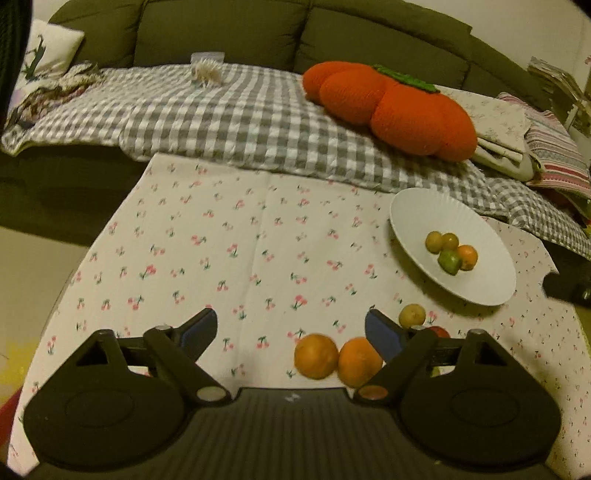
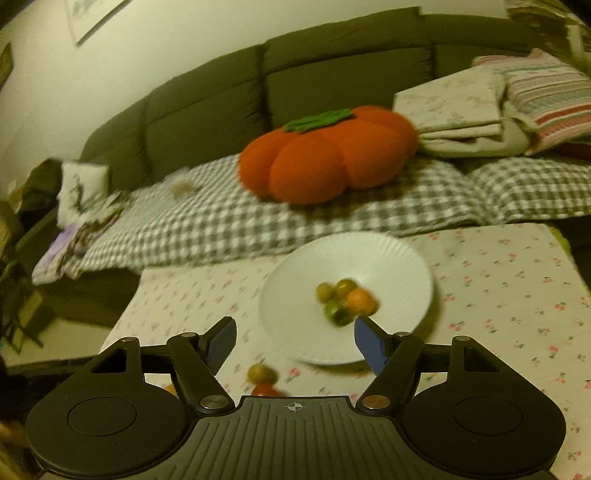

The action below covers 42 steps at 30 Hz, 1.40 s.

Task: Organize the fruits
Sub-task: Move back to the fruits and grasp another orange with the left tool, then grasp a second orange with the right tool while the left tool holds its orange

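A white ribbed plate (image 1: 417, 210) on the cherry-print tablecloth holds several small fruits (image 1: 451, 252): yellow-green ones, a green one and an orange one. My left gripper (image 1: 291, 330) is open and empty above the cloth. Two oranges (image 1: 316, 356) lie side by side near its right finger (image 1: 382, 334). A yellowish fruit (image 1: 412, 315) and a red fruit (image 1: 439, 331) lie behind that finger. In the right wrist view, my right gripper (image 2: 295, 341) is open and empty, just before the plate (image 2: 332, 258). A yellowish fruit (image 2: 261, 373) and a red fruit (image 2: 265, 388) lie below it.
A dark green sofa (image 1: 229, 33) behind the table carries a grey checked blanket (image 1: 229, 110), a big orange pumpkin cushion (image 1: 391, 107) and folded linens (image 1: 517, 140). The table's left edge drops to the floor (image 1: 29, 266). A dark object (image 1: 569, 290) sits at the table's right edge.
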Tool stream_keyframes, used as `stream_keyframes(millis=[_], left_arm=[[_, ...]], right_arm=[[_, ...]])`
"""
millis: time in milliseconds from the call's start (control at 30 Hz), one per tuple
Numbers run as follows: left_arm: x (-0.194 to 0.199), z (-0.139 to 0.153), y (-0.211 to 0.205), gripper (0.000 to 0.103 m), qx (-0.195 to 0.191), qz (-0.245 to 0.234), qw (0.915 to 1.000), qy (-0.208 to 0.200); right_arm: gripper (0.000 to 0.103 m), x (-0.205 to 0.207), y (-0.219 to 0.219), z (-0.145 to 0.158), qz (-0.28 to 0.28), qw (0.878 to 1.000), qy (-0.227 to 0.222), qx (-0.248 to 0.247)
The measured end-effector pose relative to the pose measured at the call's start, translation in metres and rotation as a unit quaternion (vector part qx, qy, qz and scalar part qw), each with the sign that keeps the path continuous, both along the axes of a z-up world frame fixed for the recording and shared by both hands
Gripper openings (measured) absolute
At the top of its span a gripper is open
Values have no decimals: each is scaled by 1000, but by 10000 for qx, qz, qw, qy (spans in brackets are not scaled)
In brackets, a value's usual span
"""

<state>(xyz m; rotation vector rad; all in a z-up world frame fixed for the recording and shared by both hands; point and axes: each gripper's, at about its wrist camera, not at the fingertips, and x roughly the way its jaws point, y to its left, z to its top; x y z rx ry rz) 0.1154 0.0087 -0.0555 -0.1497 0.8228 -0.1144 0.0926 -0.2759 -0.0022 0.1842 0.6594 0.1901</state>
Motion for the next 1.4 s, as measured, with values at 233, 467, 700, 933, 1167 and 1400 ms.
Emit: stream_keyframes(millis=[233, 467, 700, 933, 1167, 1400], left_arm=[[3, -18, 13, 61, -363, 196, 9986, 338], [8, -37, 17, 57, -757, 377, 9943, 657], [18, -55, 19, 56, -1346, 744, 9853, 748], [20, -65, 16, 42, -1852, 874, 9758, 763], [22, -64, 11, 30, -1832, 751, 9780, 654], [17, -56, 16, 29, -1773, 805, 9789, 625]], right_arm=[[71, -3, 33, -21, 515, 9980, 180, -312], [71, -11, 70, -41, 1266, 9868, 65, -1007], [71, -13, 84, -54, 1440, 9803, 132, -1347], [71, -13, 88, -59, 1495, 9776, 135, -1472], [71, -11, 91, -64, 1518, 9768, 143, -1507], [69, -10, 92, -66, 1555, 9767, 96, -1473]])
